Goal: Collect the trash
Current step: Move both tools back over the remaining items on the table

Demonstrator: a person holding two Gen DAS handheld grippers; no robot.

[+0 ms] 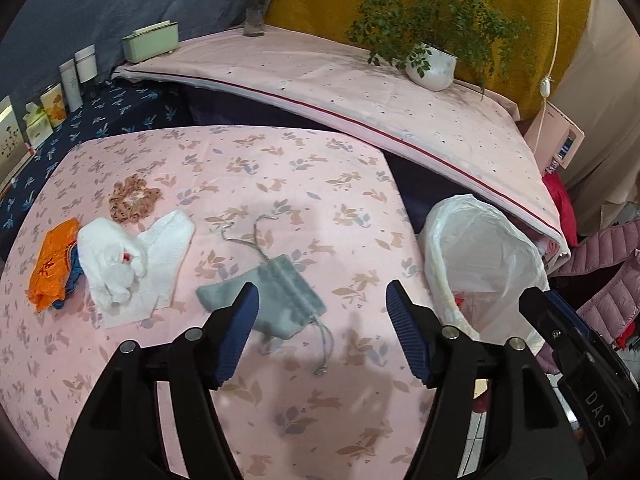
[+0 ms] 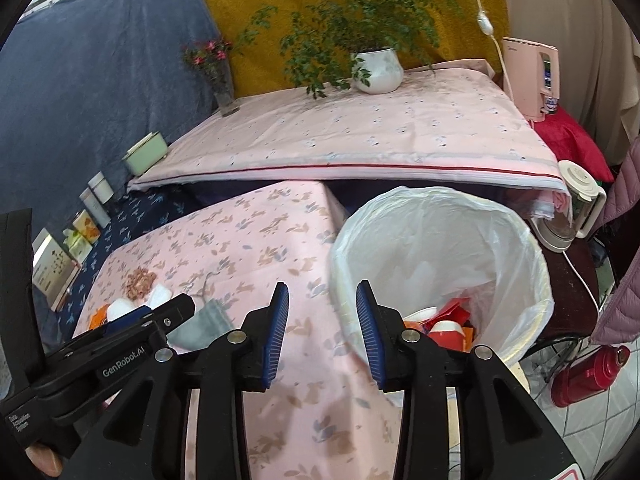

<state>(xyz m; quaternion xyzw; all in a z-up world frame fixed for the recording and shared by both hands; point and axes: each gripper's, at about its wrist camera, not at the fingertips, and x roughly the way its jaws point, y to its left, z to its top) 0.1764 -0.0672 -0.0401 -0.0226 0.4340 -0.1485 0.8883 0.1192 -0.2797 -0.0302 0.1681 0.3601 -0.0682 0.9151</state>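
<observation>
Crumpled white tissues (image 1: 120, 264) lie at the left of the pink floral table (image 1: 280, 420), beside an orange wrapper (image 1: 52, 264). A grey drawstring pouch (image 1: 276, 296) lies mid-table and a brown scrunchie (image 1: 134, 198) behind the tissues. My left gripper (image 1: 322, 312) is open and empty above the pouch. A white-lined trash bin (image 2: 440, 248) stands off the table's right edge and holds red and white wrappers (image 2: 444, 320). My right gripper (image 2: 322, 316) is open and empty over the table's edge by the bin's rim. The bin also shows in the left wrist view (image 1: 480, 256).
A raised pink-covered shelf (image 1: 360, 92) behind holds a potted plant (image 1: 432, 64), a flower vase (image 1: 256, 12) and a green box (image 1: 150, 40). Boxes and cans (image 1: 52, 108) line the left. A kettle (image 2: 572, 208) and a red flask (image 2: 588, 376) stand right of the bin.
</observation>
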